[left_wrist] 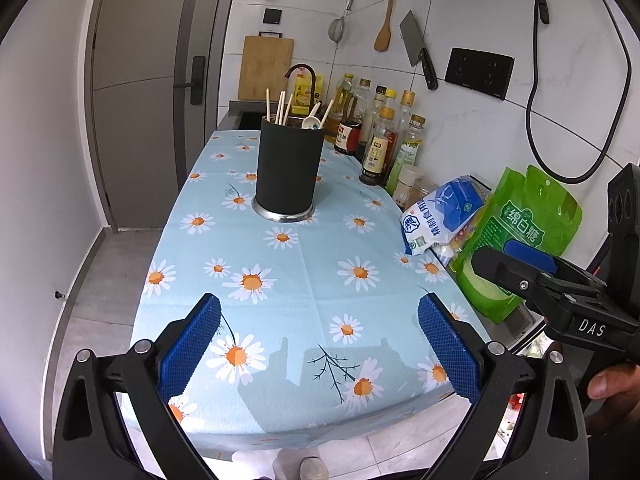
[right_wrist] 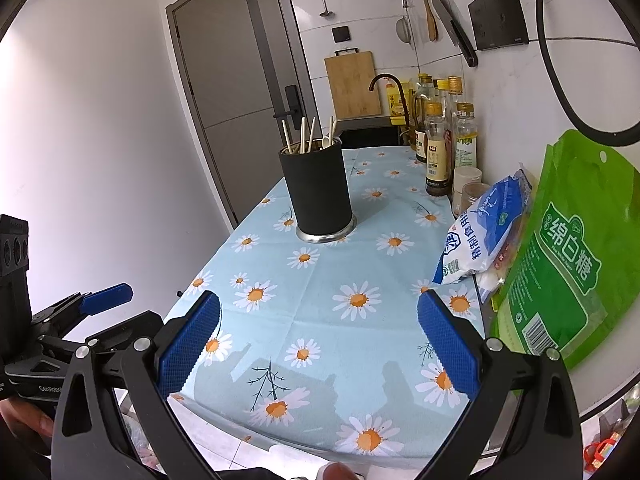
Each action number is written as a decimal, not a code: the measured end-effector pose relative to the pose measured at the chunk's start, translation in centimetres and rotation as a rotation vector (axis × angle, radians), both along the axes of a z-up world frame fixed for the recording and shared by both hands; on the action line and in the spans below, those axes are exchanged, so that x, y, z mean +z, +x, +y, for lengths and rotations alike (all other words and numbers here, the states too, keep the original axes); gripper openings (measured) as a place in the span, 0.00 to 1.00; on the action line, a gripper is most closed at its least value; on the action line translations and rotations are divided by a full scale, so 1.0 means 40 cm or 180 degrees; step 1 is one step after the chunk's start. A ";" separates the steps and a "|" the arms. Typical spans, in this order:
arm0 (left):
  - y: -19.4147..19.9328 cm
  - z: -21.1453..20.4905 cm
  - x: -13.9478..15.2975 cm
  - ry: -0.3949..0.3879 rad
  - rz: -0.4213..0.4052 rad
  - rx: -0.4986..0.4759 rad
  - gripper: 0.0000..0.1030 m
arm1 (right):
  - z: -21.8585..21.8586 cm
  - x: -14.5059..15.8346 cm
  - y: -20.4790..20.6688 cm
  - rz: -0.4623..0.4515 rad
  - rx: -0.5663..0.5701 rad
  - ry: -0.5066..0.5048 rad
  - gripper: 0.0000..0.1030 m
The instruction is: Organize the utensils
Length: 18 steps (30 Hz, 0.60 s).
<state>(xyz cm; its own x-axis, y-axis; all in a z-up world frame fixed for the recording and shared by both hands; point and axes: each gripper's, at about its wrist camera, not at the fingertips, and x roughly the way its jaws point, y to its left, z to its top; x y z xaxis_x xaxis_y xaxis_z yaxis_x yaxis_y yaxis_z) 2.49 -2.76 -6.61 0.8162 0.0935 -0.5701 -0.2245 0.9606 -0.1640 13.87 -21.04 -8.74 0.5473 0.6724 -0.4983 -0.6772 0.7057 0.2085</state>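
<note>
A black cylindrical utensil holder (left_wrist: 289,168) (right_wrist: 317,191) with a steel base stands upright on the daisy-print cloth. Several chopsticks (left_wrist: 280,108) (right_wrist: 301,136) and a white spoon (left_wrist: 311,121) (right_wrist: 327,140) stick out of its top. My left gripper (left_wrist: 319,344) hangs open over the near end of the cloth, well short of the holder, with nothing between its blue pads. My right gripper (right_wrist: 319,340) is open too and holds nothing. From the left wrist view the right gripper (left_wrist: 516,262) shows at the right edge, held by a hand (left_wrist: 612,384).
Along the right wall stand sauce and oil bottles (left_wrist: 380,140) (right_wrist: 438,148), small jars (right_wrist: 466,184), a blue-white salt bag (left_wrist: 440,212) (right_wrist: 484,228) and a green sugar bag (left_wrist: 516,236) (right_wrist: 568,256). A sink with a dark tap (left_wrist: 302,74) lies behind the holder. The cloth-covered counter (left_wrist: 304,280) drops off at left.
</note>
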 end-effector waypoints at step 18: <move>0.018 0.004 -0.017 -0.0085 0.0057 0.0077 0.93 | -0.002 -0.014 0.012 0.0079 0.0017 -0.0051 0.95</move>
